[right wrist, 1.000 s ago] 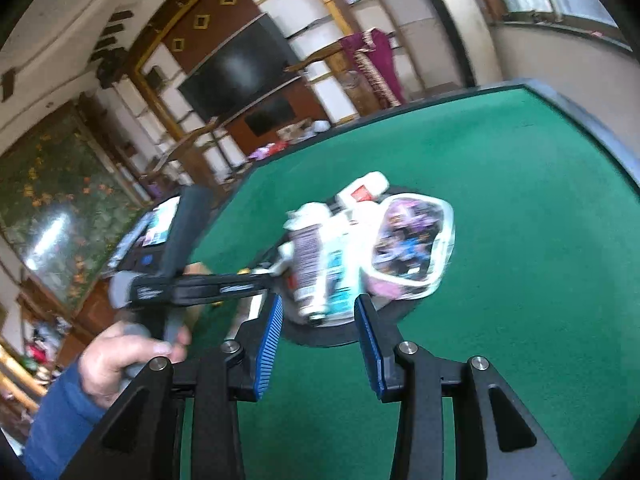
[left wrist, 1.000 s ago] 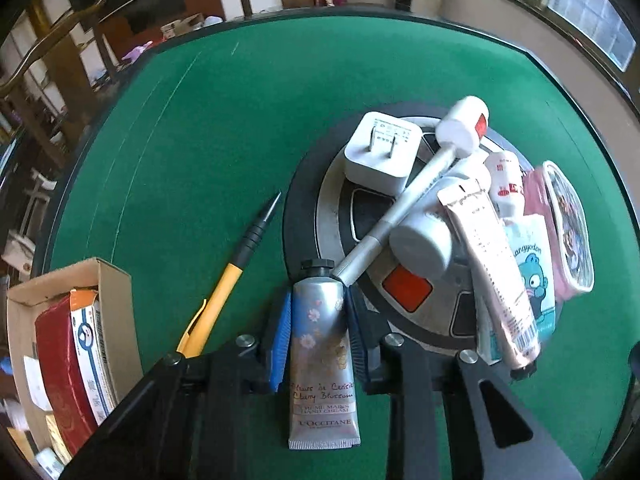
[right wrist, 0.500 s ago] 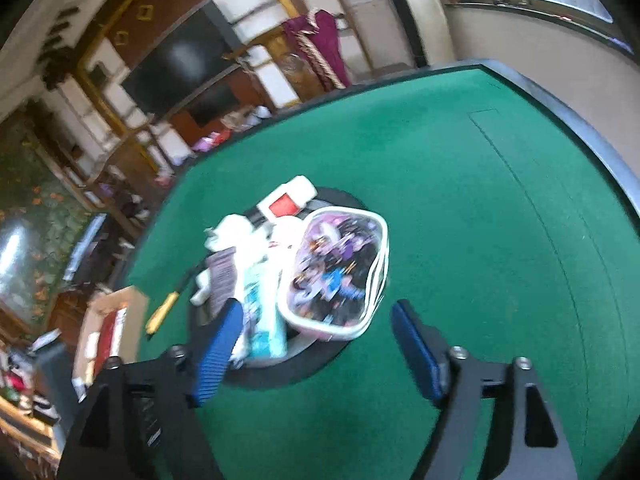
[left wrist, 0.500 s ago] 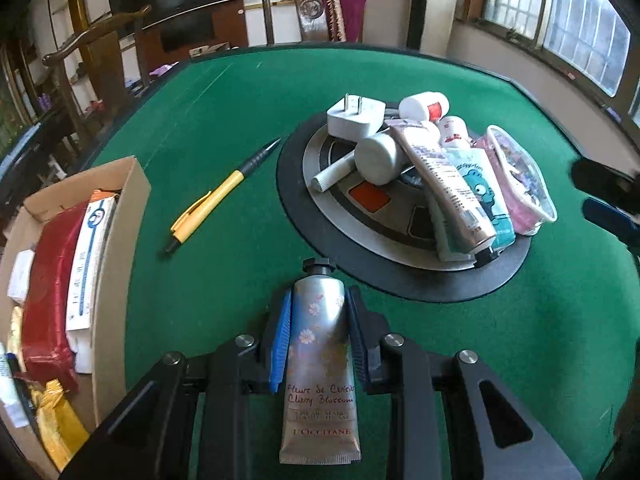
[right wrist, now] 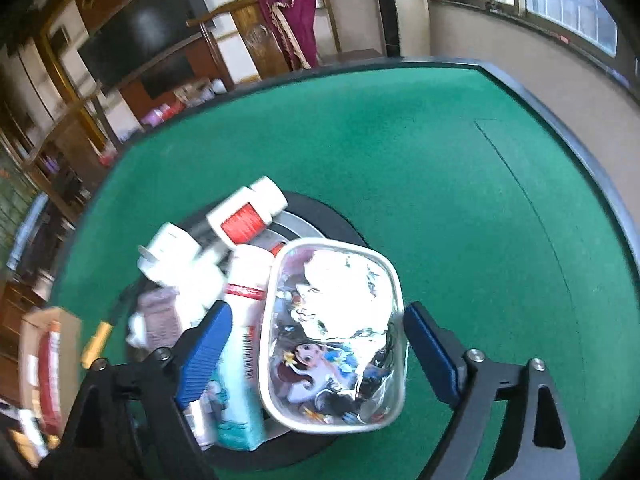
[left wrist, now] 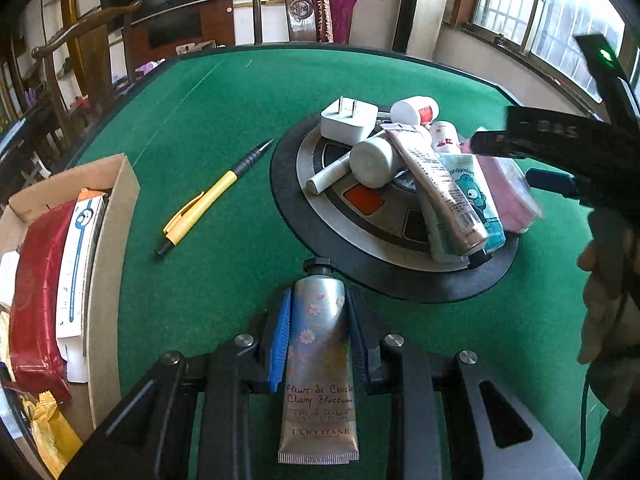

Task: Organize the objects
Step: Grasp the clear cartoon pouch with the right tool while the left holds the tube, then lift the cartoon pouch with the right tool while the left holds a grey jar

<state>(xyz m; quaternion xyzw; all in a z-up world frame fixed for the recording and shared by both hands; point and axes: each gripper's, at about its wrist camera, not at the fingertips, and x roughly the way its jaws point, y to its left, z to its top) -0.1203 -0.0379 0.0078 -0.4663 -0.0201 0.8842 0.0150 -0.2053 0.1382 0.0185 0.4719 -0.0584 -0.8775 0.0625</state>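
Hand cream tube [left wrist: 320, 360], silver with a pink blossom print and a black cap, sits clamped between the blue pads of the left gripper [left wrist: 319, 336], cap pointing toward 12 o'clock in the left wrist view and hanging over the green felt table [left wrist: 224, 120]. Just past the cap, toward 1 o'clock, lies the round black turntable [left wrist: 360, 264] heaped with small goods: a white plug adapter [left wrist: 349, 119] at its far edge, a white pill bottle with a red label [left wrist: 414, 110] at about 1 o'clock from it, a white marker [left wrist: 332, 174], a long grey tube [left wrist: 436, 184] and a teal cartoon pouch [left wrist: 478, 196] lying side by side. A yellow and black pen [left wrist: 208, 196] rests on the felt at 10 o'clock from the held tube, well apart from the turntable. At 9 o'clock stands a cardboard box [left wrist: 116, 240] packed with a red packet and a white carton. In the right wrist view the right gripper [right wrist: 316, 356] has its jaws spread wide, having just been opening, with a clear cartoon-printed pouch [right wrist: 332, 332] between them; the pads appear not to press on it, though blur makes the left side hard to judge. That gripper also shows at 3 o'clock in the left wrist view, above the pouch.
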